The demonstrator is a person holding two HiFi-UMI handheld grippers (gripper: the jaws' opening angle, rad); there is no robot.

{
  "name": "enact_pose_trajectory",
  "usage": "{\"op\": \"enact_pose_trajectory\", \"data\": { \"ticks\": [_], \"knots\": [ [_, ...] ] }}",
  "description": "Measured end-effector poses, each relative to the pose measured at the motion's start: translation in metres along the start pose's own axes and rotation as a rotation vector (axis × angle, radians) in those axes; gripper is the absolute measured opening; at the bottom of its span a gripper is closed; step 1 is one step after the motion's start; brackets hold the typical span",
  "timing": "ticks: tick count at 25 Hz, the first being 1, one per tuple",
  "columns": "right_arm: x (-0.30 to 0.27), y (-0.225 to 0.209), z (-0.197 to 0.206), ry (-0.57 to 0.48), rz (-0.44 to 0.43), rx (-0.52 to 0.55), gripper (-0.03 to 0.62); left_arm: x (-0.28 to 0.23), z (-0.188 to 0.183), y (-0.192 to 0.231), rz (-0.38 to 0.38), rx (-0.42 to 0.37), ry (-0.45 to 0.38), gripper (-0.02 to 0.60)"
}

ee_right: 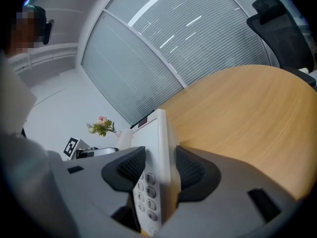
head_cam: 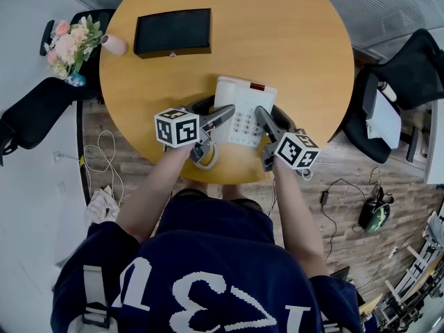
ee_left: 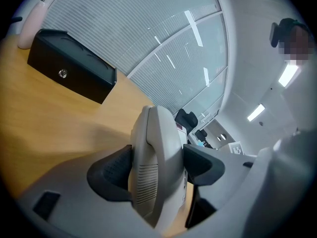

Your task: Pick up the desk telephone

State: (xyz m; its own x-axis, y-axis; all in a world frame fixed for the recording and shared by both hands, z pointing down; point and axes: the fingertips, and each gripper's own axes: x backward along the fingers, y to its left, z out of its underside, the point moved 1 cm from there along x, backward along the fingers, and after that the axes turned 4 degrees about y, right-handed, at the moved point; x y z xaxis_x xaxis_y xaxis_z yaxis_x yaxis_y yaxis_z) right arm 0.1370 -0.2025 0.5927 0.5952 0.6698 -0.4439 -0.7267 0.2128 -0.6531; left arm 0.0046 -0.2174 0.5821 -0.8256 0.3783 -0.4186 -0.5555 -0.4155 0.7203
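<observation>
One desk telephone (head_cam: 241, 106), white, at near edge of round wooden table (head_cam: 291, 40). Two grippers on it: left gripper (head_cam: 220, 113) clamped across handset (ee_left: 153, 167), right gripper (head_cam: 268, 121) pads pressed on keypad-side edge of base. One black box (head_cam: 172, 32), closed, at far side. One pink vase (head_cam: 114, 44) at left rim, holding flowers (head_cam: 69, 44).

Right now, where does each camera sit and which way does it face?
Head view: on the person's head, steeply down at table and telephone; forearms, left tool, right tool show.
Left gripper view: on the left tool, along jaws clamped on the handset, toward the black box.
Right gripper view: on the right tool, along jaws clamped on the telephone's keypad edge, toward the flowers.
Shared: all three show telephone and table.
</observation>
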Motion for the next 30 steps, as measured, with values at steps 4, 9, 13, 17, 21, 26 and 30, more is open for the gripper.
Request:
{"op": "enact_pose_trajectory", "data": {
  "ticks": [4, 9, 13, 17, 21, 26, 30],
  "knots": [
    [0.001, 0.002, -0.005, 0.003, -0.002, -0.008, 0.206, 0.001, -0.002, -0.002, -0.011, -0.002, 0.016, 0.328],
    [0.002, 0.007, -0.016, -0.011, -0.01, -0.004, 0.204, 0.002, -0.009, -0.006, -0.014, 0.014, 0.005, 0.325],
    [0.002, 0.011, -0.023, -0.01, -0.026, -0.01, 0.202, 0.005, -0.015, -0.01, -0.026, 0.01, -0.008, 0.324],
    [0.005, 0.015, -0.027, -0.011, -0.037, -0.019, 0.202, 0.009, -0.021, -0.016, -0.037, -0.006, -0.009, 0.324],
    [0.008, 0.024, -0.036, -0.02, -0.048, -0.012, 0.201, 0.015, -0.029, -0.023, -0.043, 0.0, -0.015, 0.324],
    [0.015, 0.041, -0.049, -0.023, -0.069, 0.005, 0.201, 0.028, -0.04, -0.038, -0.051, -0.013, -0.036, 0.322],
    [0.024, 0.056, -0.062, -0.042, -0.081, 0.038, 0.201, 0.038, -0.053, -0.053, -0.048, -0.047, -0.057, 0.322]
  ]
}}
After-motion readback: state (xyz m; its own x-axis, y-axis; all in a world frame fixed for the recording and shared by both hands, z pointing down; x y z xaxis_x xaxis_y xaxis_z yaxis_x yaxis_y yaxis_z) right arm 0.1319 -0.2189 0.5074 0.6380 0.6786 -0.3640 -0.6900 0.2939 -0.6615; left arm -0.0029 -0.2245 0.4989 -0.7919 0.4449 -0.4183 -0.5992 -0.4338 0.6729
